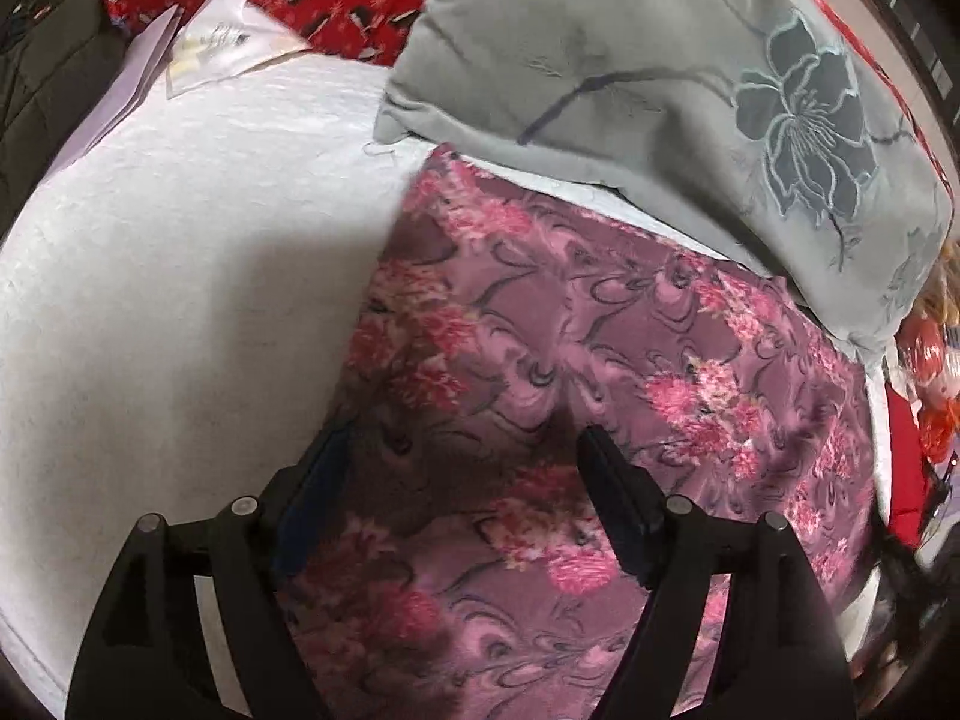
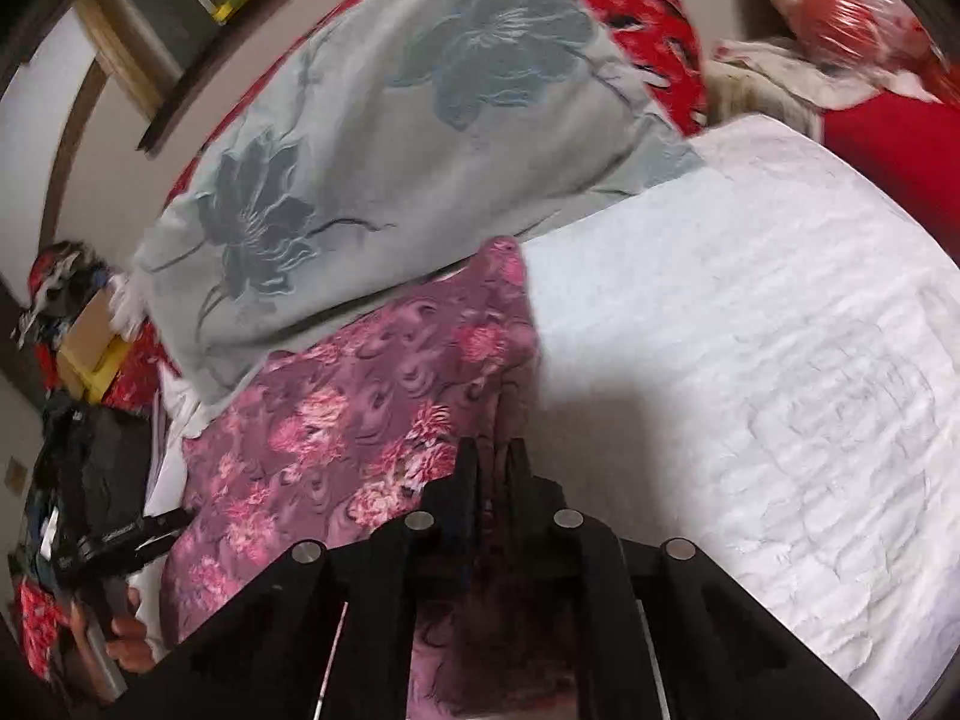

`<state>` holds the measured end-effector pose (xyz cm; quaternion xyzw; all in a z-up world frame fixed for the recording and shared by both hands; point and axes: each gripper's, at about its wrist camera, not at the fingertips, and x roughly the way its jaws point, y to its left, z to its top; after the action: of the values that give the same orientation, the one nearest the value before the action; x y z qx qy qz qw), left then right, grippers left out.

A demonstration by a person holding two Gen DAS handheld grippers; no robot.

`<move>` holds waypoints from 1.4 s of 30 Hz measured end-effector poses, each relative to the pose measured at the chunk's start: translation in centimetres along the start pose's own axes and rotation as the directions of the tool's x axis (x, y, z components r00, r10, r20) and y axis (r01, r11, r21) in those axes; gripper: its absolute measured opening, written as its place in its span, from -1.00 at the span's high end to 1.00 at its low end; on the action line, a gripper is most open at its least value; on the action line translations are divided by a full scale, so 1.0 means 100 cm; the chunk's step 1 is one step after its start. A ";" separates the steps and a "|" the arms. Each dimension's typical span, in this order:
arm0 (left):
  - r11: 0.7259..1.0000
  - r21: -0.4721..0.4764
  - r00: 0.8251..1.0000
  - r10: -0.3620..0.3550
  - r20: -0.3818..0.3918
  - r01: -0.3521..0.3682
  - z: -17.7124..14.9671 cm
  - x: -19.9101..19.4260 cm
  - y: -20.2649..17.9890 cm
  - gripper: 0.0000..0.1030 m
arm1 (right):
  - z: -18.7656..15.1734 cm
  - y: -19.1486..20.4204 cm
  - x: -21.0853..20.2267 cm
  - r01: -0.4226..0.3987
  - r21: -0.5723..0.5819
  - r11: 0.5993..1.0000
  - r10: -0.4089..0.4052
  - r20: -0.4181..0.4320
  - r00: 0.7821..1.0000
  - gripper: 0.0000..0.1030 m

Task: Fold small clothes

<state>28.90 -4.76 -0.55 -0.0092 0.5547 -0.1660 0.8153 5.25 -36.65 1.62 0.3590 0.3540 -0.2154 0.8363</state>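
The right gripper (image 2: 492, 456) pinches the right edge of the purple pink-flowered cloth (image 2: 360, 408), which lies flat on the white quilted bedspread (image 2: 750, 330). The left gripper (image 1: 468, 450) hovers spread above it. At twelve o'clock lies a grey flower-embroidered pillow (image 1: 630, 72).

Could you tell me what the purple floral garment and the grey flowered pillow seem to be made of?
The purple floral garment looks like soft, matte fleece or plush: its pink flowers blur into a fuzzy, embossed-looking nap. The grey flowered pillow appears to be smooth woven fabric with a slight sheen; its flower outlines look raised, perhaps embroidered.
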 end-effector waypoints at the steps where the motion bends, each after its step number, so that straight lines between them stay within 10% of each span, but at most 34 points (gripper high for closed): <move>1: 1.000 0.000 1.000 0.010 -0.011 -0.010 -0.001 0.004 0.001 -0.53 | -0.004 -0.004 0.013 0.044 -0.008 0.999 -0.045 -0.062 0.997 0.82; 9: 1.000 0.000 1.000 -0.003 0.025 0.003 0.000 -0.011 0.009 -0.53 | 0.004 0.036 -0.018 0.078 -0.078 0.994 -0.069 0.110 0.992 0.48; 14: 0.999 0.037 0.998 0.034 -0.048 -0.033 -0.004 0.010 0.014 -0.60 | -0.017 0.039 0.037 0.127 -0.130 0.983 -0.142 -0.112 0.984 0.41; 17: 0.998 -0.017 0.998 0.058 0.012 -0.058 0.005 -0.011 0.035 -0.59 | -0.020 0.067 0.016 0.167 -0.189 0.968 -0.170 -0.001 0.985 0.31; 21: 0.985 -0.160 0.997 0.066 0.038 -0.059 0.014 -0.033 0.085 -0.58 | -0.038 0.139 0.010 0.011 -0.370 0.929 -0.028 -0.040 0.999 0.04; 29: 0.988 -0.136 0.998 0.068 -0.009 -0.069 0.020 -0.036 0.127 -0.58 | -0.192 0.298 0.044 -0.313 -0.795 0.519 0.067 -0.327 0.943 -0.06; 34: 0.996 -0.087 0.998 0.010 -0.055 -0.015 0.026 -0.040 0.138 -0.58 | -0.255 0.342 0.061 -0.147 -0.953 0.266 0.023 -0.146 0.989 -0.18; 38: 0.999 -0.024 0.994 -0.035 -0.104 0.033 0.030 -0.032 0.127 -0.58 | -0.245 0.353 0.077 -0.001 -0.946 0.325 -0.003 -0.002 1.000 -0.23; 42: 0.973 -0.053 0.951 -0.230 -0.206 0.224 0.042 -0.010 0.107 -0.58 | -0.211 0.349 0.083 -0.034 -0.889 0.456 0.007 -0.035 0.999 0.82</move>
<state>35.18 4.95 -0.21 -0.0671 0.6354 -0.2507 0.7272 22.94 0.97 0.66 -0.1228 0.4209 0.0156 0.8986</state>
